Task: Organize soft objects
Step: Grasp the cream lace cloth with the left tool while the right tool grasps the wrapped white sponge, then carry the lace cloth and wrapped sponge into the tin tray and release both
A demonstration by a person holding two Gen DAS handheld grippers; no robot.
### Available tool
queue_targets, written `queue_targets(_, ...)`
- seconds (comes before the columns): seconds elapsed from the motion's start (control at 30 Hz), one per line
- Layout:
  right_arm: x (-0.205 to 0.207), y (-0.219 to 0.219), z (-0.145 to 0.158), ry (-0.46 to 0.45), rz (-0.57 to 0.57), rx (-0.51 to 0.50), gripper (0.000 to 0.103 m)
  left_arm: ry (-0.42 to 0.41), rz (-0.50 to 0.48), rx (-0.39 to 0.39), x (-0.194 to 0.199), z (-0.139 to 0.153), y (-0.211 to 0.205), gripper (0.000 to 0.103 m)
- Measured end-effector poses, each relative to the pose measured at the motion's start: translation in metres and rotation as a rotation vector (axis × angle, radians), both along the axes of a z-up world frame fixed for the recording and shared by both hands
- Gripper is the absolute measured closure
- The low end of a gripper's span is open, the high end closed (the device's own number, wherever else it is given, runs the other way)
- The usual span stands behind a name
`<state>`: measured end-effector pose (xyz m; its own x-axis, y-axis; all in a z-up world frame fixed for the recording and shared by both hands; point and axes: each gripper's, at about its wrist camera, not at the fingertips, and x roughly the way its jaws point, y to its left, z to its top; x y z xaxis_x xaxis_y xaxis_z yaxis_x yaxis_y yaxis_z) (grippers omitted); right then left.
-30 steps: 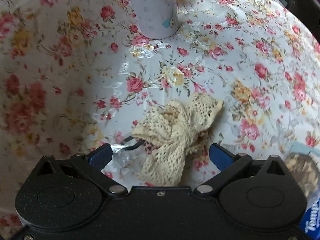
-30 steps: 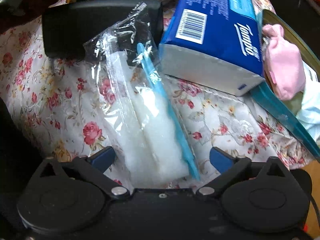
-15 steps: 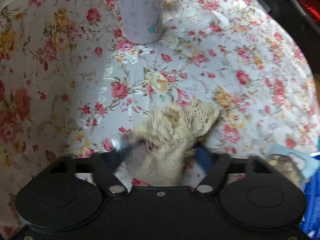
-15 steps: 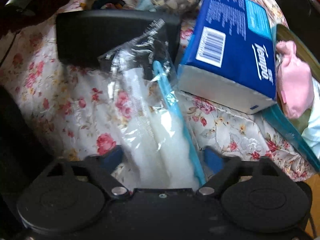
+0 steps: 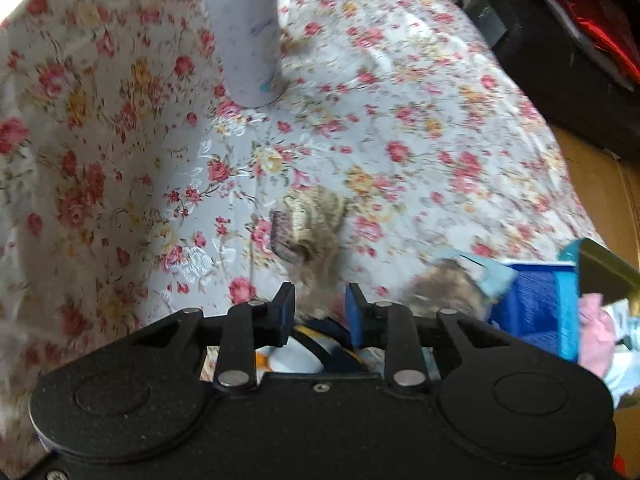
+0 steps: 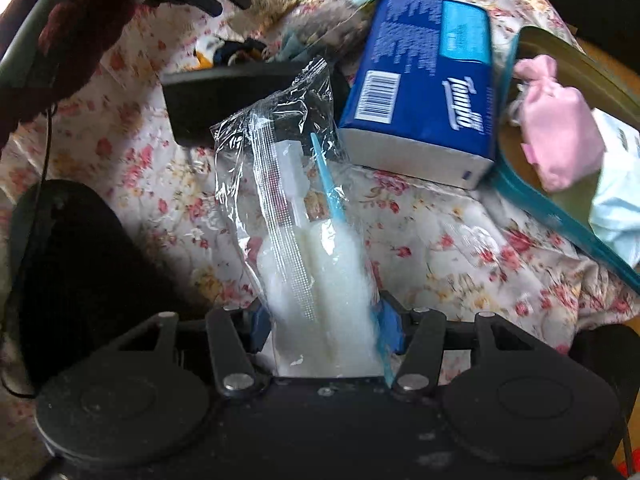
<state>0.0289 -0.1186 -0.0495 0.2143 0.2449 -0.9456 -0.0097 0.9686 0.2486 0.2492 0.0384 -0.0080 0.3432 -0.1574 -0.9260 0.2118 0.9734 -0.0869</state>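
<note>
Right wrist: gripper (image 6: pixel 326 324) fingers pinch a clear cotton bag (image 6: pixel 308 240).
Left gripper (image 5: pixel 320 308) fingers clamp the beige crochet bow (image 5: pixel 316 228).

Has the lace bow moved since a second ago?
Yes. The lace bow lay flat on the floral cloth; now the left gripper pinches it and it hangs bunched above the cloth, with the purple cylinder farther off.

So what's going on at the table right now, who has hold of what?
Both tongs are closed on soft items over the floral tablecloth. The left tongs pinch the beige lace bow, lifted toward the camera. The right tongs grip the clear bag of white cotton. Ahead of them lie the blue tissue pack and a tray holding a pink pouch.
</note>
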Motion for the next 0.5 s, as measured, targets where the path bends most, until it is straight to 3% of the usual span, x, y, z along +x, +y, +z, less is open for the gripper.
queue_targets(0.07,-0.005,-0.007,0.006,-0.008,-0.014,0.014,0.049,-0.015,-0.004,0.024,-0.007,0.007,-0.006,0.072)
queue_targets(0.2,-0.015,-0.013,0.011,-0.029,-0.038,0.001,0.049,-0.067,0.018,0.091,-0.007,0.011,-0.013,0.035)
queue_targets(0.33,-0.019,-0.024,0.015,-0.028,-0.065,0.006,0.049,-0.101,0.046,0.178,0.009,0.0,-0.015,0.034)
queue_targets(0.5,-0.015,-0.028,0.008,-0.001,-0.076,0.01,0.049,-0.076,0.064,0.194,0.032,-0.024,-0.014,0.032)
